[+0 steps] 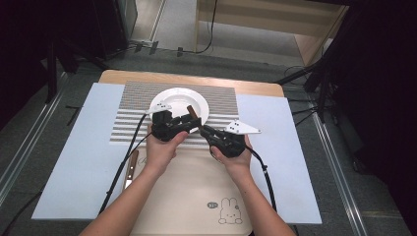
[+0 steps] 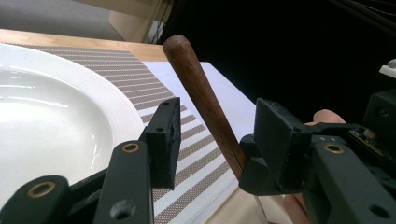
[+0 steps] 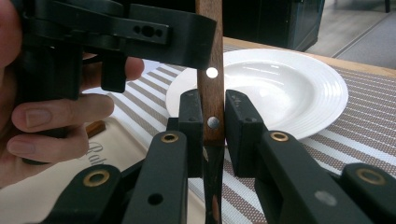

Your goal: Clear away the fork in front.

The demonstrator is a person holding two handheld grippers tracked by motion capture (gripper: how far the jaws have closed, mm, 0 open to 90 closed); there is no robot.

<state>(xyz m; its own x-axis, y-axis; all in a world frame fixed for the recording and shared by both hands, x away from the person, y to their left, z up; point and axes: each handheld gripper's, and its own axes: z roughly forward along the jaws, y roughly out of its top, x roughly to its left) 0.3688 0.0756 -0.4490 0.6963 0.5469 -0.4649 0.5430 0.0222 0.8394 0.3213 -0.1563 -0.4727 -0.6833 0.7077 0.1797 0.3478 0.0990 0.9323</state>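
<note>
Right gripper point(image 3: 208, 128) jaws clenched on wooden-handled utensil point(image 3: 210, 93), at rivet near handle base; probably knife, blade dim below jaws. Handle's long axis runs up and away, butt end over white plate point(image 1: 196, 101) rim. Left gripper point(image 2: 215, 135) jaws released, straddling handle, apart from it. Striped placemat point(image 1: 221, 96) beneath plate; cream mat point(image 1: 196, 187) nearer person; second wooden handle point(image 1: 132, 164) left on table point(image 1: 74, 162).
</note>
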